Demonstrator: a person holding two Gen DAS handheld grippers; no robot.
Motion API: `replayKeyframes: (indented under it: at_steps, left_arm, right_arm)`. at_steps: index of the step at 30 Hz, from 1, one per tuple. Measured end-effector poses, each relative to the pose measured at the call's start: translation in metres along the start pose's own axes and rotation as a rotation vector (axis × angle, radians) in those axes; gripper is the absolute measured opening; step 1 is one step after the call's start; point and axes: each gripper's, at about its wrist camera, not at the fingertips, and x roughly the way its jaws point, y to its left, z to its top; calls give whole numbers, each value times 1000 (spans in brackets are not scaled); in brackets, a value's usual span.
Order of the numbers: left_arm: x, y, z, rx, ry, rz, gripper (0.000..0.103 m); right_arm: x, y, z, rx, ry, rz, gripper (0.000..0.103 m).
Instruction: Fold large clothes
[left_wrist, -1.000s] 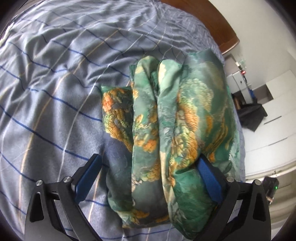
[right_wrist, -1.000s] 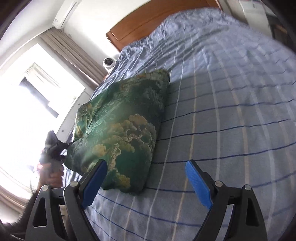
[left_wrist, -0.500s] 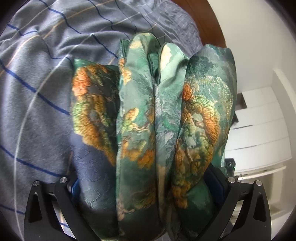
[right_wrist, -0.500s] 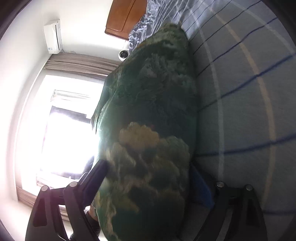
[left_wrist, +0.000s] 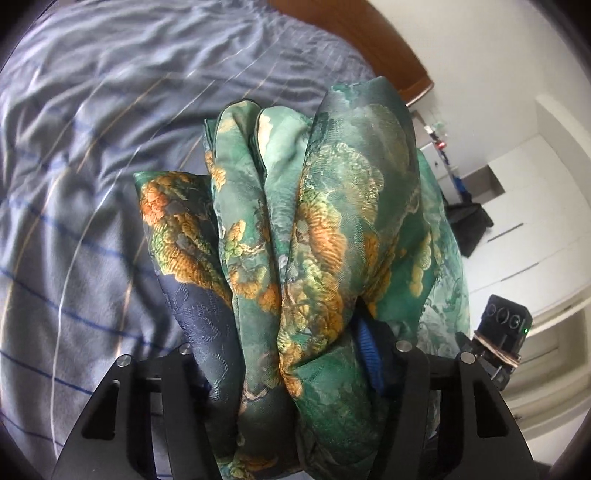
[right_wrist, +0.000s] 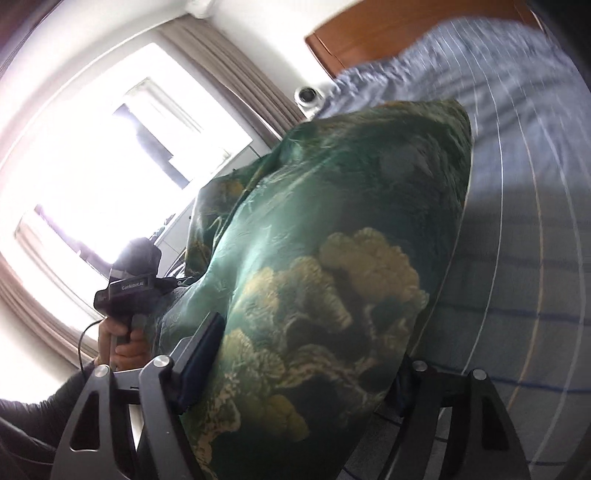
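left gripper (left_wrist: 291, 373): jaws open a second ago, now clamped on folded green garment (left_wrist: 314, 236); right gripper (right_wrist: 295, 373): likewise closed on it | garment raised off striped bedspread (left_wrist: 92, 184)

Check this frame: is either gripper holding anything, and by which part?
Both hold the folded green garment: left gripper clamps its stacked fold edges, right gripper clamps the opposite end.

Folded garment (left_wrist: 295, 258) hides left gripper (left_wrist: 291, 369) pads, bottom edge cut off. Right view: garment covers right gripper (right_wrist: 295, 373) right pad; bed cover (right_wrist: 535, 147) motion-blurred; window (right_wrist: 110, 155) blown out, nothing readable.
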Motion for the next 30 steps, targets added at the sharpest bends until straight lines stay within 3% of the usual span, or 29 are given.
replayKeyframes:
  at_steps: [6,13,16,18,20,22,24,27,30]
  left_arm:
    - [5,-39,42,87,-60,-23,60]
    - [68,-51,94,86,-57,-61,61]
    - [99,-38,101,50,-25,-65,69]
    - [128,-17,100,-19,30,-56,74]
    - [154,6,92,-96,112,-50,86]
    - [144,8,86,-97,90,-108,86]
    - [127,3,81,-80,78,-125,87]
    - [105,-4,75,-19,53,-59,87]
    - [70,-37,53,146,-51,126,87]
  right_arm:
    - [-31,2,31,-73,-59,-9,76]
    - [-44,-45,82,-60,-96,-43,76]
    - [-24,-70,91,-14,-83,-52,76]
    - [-17,-95,90,56,-58,-49,78]
    - [-1,-134,83,189,10,-47,86]
    - [11,-174,63,369,67,-52,100]
    - [-2,-188,51,443,-5,9,102]
    - [-36,-192,41,471,-102,33,102]
    - [-70,-172,38,383,-155,-42,102]
